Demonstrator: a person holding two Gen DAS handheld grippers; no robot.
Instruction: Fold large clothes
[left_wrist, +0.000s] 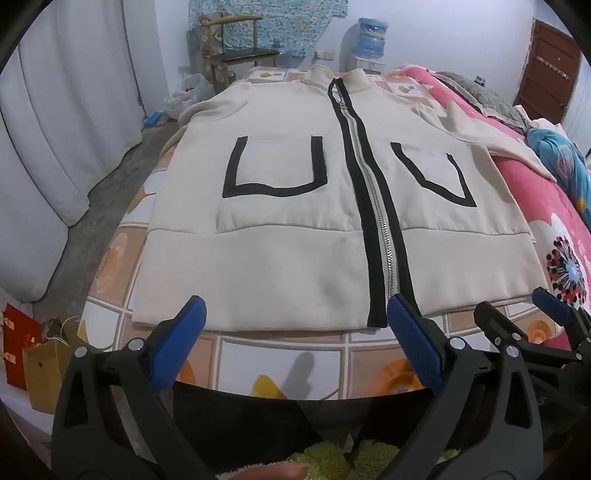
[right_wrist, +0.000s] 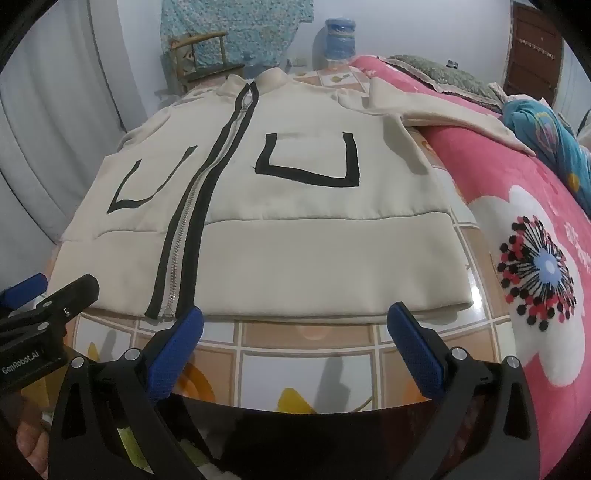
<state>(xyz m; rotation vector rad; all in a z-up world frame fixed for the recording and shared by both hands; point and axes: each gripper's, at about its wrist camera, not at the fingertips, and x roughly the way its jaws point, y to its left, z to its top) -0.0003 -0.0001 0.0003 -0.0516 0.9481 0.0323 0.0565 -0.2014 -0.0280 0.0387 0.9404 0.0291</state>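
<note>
Cream jacket (right_wrist: 295, 251) flat, right gripper (right_wrist: 295, 325) jaws apart

Soft indoor light, fisheye-warped edges

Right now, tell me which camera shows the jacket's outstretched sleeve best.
The right wrist view. There the sleeve runs nearly its whole length from the shoulder of the jacket out over the pink blanket. The left wrist view also shows the sleeve, but smaller, squeezed toward the frame's right edge.

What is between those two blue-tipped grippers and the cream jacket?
Only a bare strip of the tiled tablecloth separates each open gripper, left and right, from the jacket hem; both wrist views show it.
</note>
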